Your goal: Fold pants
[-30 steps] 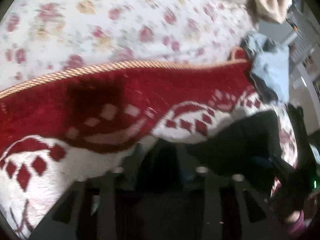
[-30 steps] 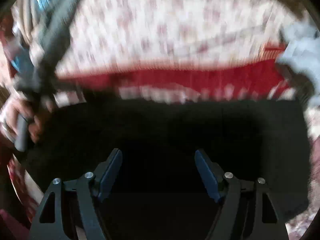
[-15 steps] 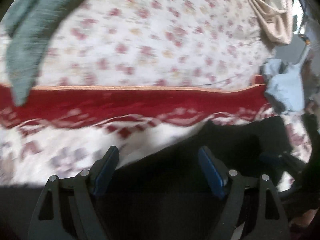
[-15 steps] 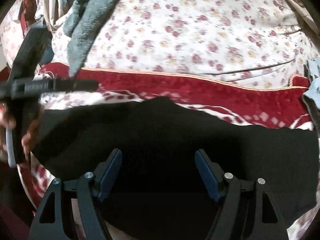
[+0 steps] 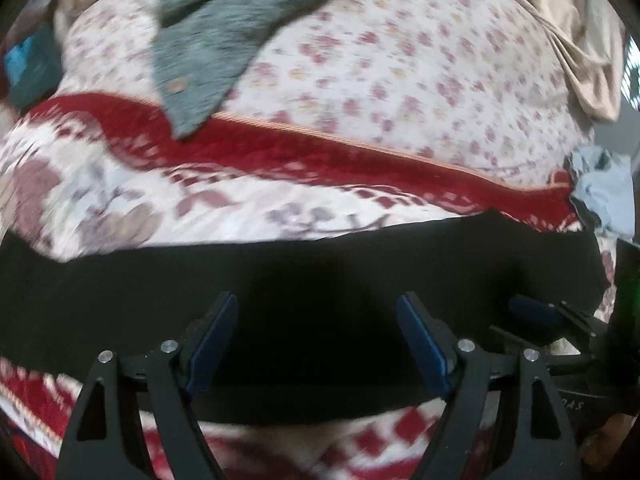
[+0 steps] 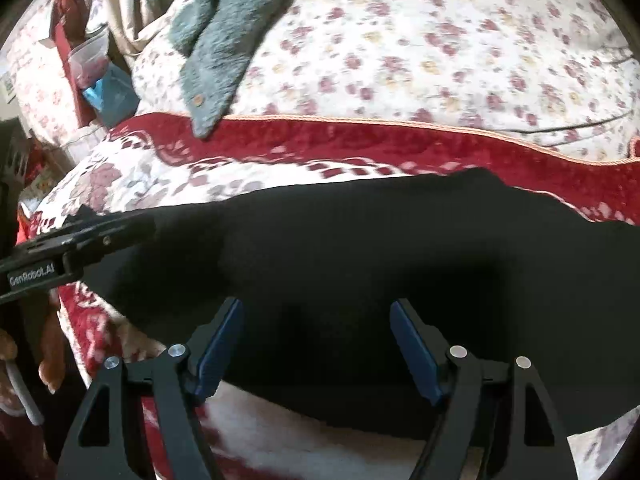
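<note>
Black pants (image 5: 304,272) lie flat as a long dark band across a red and white patterned blanket (image 5: 280,156) on a bed. My left gripper (image 5: 318,312) hovers above the pants, open, with nothing between its blue pads. The right gripper's fingers (image 5: 536,314) poke in at that view's right edge. In the right wrist view the same black pants (image 6: 360,248) fill the middle, and my right gripper (image 6: 316,316) is open over them, holding nothing. The left gripper (image 6: 86,240) reaches in from the left edge, near the pants' left end.
A grey fuzzy garment (image 6: 224,36) lies across the floral bedsheet (image 6: 440,40) behind the blanket. A pale blue cloth (image 5: 604,196) is bunched at the blanket's right end. A beige curtain (image 5: 588,48) hangs at the far right. A plastic container (image 6: 90,60) stands left of the bed.
The left gripper has let go of the pants, opened, and swung left, so the pants now lie flat below it. The right gripper stayed open and pulled back over the pants.
</note>
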